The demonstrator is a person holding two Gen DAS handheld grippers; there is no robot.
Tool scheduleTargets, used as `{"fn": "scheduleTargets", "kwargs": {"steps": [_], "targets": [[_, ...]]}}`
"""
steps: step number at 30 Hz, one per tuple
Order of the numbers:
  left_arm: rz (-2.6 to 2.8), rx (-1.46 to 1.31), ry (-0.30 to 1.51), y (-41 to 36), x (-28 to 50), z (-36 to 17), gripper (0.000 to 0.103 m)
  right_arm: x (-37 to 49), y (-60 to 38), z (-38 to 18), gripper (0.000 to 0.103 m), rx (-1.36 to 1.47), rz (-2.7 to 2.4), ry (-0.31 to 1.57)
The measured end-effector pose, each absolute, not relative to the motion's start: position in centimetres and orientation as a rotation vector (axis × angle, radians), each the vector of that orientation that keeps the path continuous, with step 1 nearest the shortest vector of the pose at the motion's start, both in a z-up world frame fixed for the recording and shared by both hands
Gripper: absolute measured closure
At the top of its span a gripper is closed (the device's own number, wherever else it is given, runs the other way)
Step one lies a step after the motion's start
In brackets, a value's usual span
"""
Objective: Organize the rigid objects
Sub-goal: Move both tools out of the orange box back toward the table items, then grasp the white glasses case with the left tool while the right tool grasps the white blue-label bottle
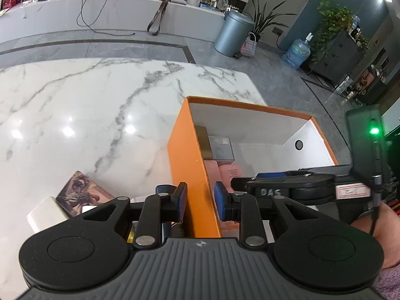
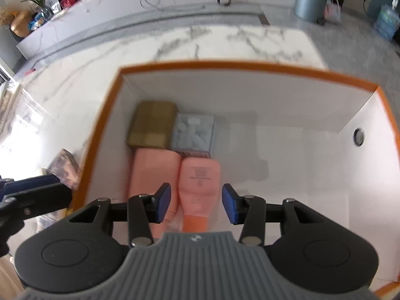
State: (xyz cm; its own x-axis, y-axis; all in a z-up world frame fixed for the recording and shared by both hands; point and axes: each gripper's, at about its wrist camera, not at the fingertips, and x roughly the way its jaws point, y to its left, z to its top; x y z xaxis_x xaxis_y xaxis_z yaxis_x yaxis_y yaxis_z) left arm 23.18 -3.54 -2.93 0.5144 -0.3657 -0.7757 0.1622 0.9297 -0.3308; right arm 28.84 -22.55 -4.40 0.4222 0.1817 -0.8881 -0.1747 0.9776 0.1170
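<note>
Straddling the near-left wall of the orange cardboard box with white inside (image 1: 192,175), the left hand-held gripper (image 1: 200,198), one blue pad outside the wall and one inside, jaws drawn in as far as they go, though whether the pads are actually pressing the cardboard cannot be told. Hanging over the box interior, the right hand-held gripper (image 2: 196,203), jaws parted and holding nothing, blue pads standing clear on either side of the pink squeeze tube with an orange cap (image 2: 200,185). Lying on the box floor beside that tube, a second pink tube or pouch (image 2: 153,172), touching it along one side. Sitting behind the two, toward the far-left corner, a gold-brown rectangular packet (image 2: 152,127) and a pale grey-blue patterned square box (image 2: 193,132), side by side and touching. Resting on the white marble-veined desk (image 1: 87,105), outside the box and just left of it, a flat card or booklet with a dark reddish picture (image 1: 82,190) and a white rounded block (image 1: 46,213) beside it.
</note>
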Motion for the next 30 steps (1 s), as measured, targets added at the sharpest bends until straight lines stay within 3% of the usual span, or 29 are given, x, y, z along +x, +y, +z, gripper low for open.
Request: {"fn": "scheduleTargets", "kwargs": {"steps": [13,27,30], "targets": [[-0.276,-0.18,0.907,1.5,18.0,0.6,0.073,22.4,-16.9,2.4,0.057,-0.041,0.437,0.858],[-0.122,-0.345,0.987,9.1,16.1,-3.9,0.072,19.2,-9.0,-1.5,0.058,-0.112,0.547,0.93],[-0.096,-0.387,1.022,9.9,16.6,-5.9,0.067,19.9,-7.8,-3.1,0.058,-0.134,0.533,0.967]]}}
